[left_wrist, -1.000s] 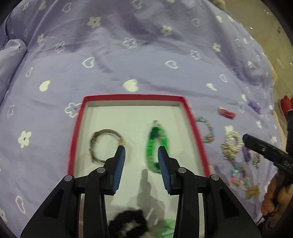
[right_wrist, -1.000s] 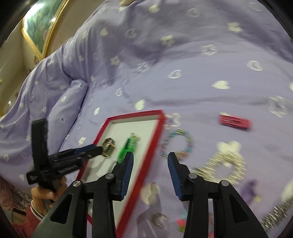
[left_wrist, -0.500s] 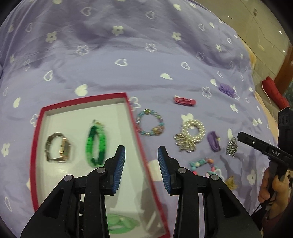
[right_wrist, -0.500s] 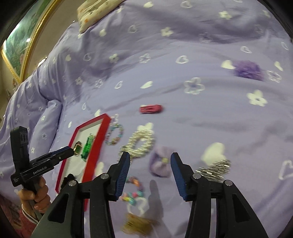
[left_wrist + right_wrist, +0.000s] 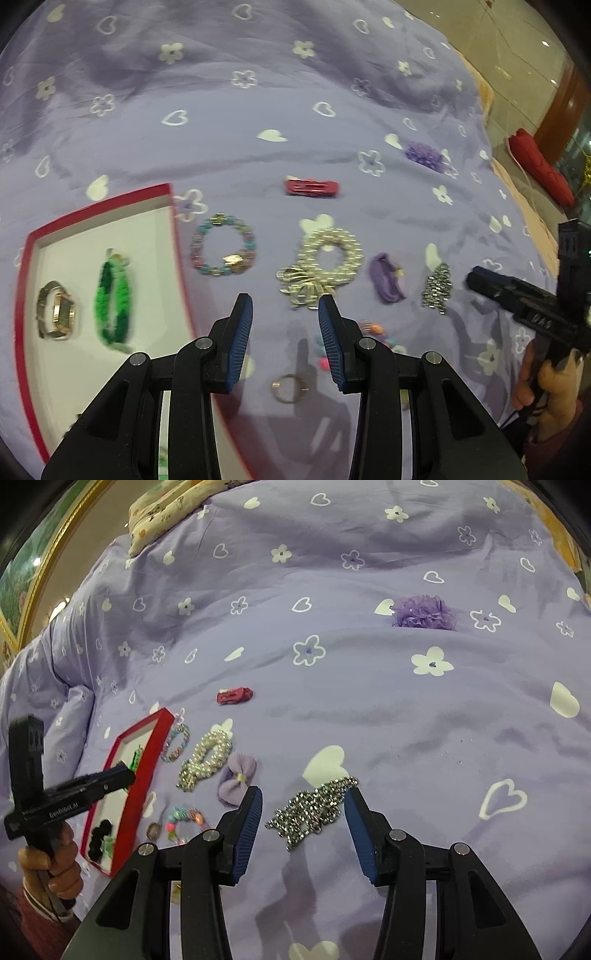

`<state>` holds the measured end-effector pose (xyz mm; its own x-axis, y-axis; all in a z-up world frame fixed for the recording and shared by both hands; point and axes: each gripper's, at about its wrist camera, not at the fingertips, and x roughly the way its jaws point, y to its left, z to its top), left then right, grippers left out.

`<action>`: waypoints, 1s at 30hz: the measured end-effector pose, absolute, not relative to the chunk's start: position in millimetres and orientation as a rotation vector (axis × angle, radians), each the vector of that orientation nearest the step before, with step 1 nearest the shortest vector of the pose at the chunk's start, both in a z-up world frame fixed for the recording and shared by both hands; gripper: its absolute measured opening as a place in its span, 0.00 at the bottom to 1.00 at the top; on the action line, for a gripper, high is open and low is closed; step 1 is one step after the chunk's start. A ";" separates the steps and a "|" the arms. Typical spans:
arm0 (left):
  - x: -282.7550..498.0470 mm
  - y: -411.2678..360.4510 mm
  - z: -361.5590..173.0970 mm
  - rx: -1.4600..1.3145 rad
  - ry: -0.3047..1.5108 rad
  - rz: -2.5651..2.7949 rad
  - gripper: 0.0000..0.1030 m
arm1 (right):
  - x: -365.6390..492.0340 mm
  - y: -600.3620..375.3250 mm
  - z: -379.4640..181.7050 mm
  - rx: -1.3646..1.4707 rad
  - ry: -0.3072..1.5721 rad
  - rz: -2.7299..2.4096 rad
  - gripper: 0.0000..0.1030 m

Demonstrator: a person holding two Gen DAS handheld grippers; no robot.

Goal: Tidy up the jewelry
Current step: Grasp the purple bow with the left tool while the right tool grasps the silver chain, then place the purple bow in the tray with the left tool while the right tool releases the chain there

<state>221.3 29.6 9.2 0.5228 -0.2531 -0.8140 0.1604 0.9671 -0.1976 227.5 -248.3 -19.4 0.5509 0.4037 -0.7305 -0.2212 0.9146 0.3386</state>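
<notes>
A red-rimmed tray point(image 5: 96, 206) with a white floor holds a watch point(image 5: 55, 314) and a green bracelet point(image 5: 112, 299). Beside it on the purple bedspread lie a beaded bracelet point(image 5: 223, 245), a pearl scrunchie point(image 5: 325, 262), a purple bow point(image 5: 386, 278), a silver chain piece point(image 5: 437, 284), a red clip point(image 5: 312, 187) and a small ring point(image 5: 286, 387). My left gripper point(image 5: 285, 317) is open and empty, above the bedspread near the pearl scrunchie. My right gripper point(image 5: 303, 805) is open, its fingers on either side of the silver chain piece point(image 5: 314, 808).
A purple flower scrunchie point(image 5: 423, 612) lies far off on the bedspread. A colourful bead bracelet point(image 5: 184, 818) lies near the tray point(image 5: 144, 760). A yellow pillow point(image 5: 162, 513) sits at the far edge. The floor and a red object point(image 5: 541, 166) lie beyond the bed's right side.
My left gripper has swung right, off the tray toward the loose jewelry. My right gripper has moved right and down over the silver chain piece. Both stay open.
</notes>
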 end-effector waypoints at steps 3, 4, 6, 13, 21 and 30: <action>223.3 11.6 7.4 -0.103 1.000 -0.298 0.34 | 226.5 -245.2 -27.4 0.189 0.932 0.373 0.47; 224.3 4.1 6.6 -0.097 1.003 -0.312 0.34 | 226.8 -244.8 -30.1 0.182 0.938 0.373 0.47; 226.9 -10.3 4.8 -0.081 1.008 -0.339 0.34 | 228.3 -242.9 -35.3 0.166 0.951 0.376 0.48; 246.7 -46.1 -11.3 -0.063 1.050 -0.406 0.37 | 232.5 -225.9 -46.9 0.024 0.972 0.420 0.65; 265.7 -74.9 -36.6 0.008 1.090 -0.428 0.32 | 231.9 -226.5 -49.6 -0.007 0.954 0.460 0.67; 256.3 -64.7 -26.9 -0.024 1.058 -0.452 0.09 | 239.4 -212.5 -53.1 -0.098 0.924 0.434 0.53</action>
